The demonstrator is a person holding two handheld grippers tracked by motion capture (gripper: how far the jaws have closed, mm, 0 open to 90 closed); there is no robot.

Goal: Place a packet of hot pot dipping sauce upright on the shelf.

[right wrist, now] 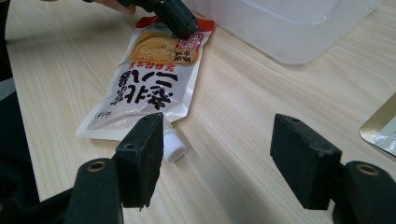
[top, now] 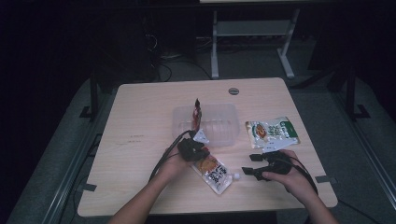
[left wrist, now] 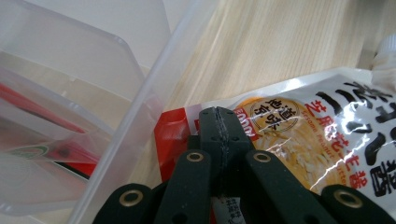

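On the pale wooden table, the left gripper seems clamped on the sauce pouch's red edge beside the clear tub; the right gripper gapes empty.

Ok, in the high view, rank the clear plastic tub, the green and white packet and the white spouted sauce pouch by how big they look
1. Clear plastic tub, clearly largest.
2. and 3. Green and white packet and white spouted sauce pouch look alike in size; the left claw covers the pouch's end, so I won't rank them.

White spouted sauce pouch lies flat beside the clear bin.
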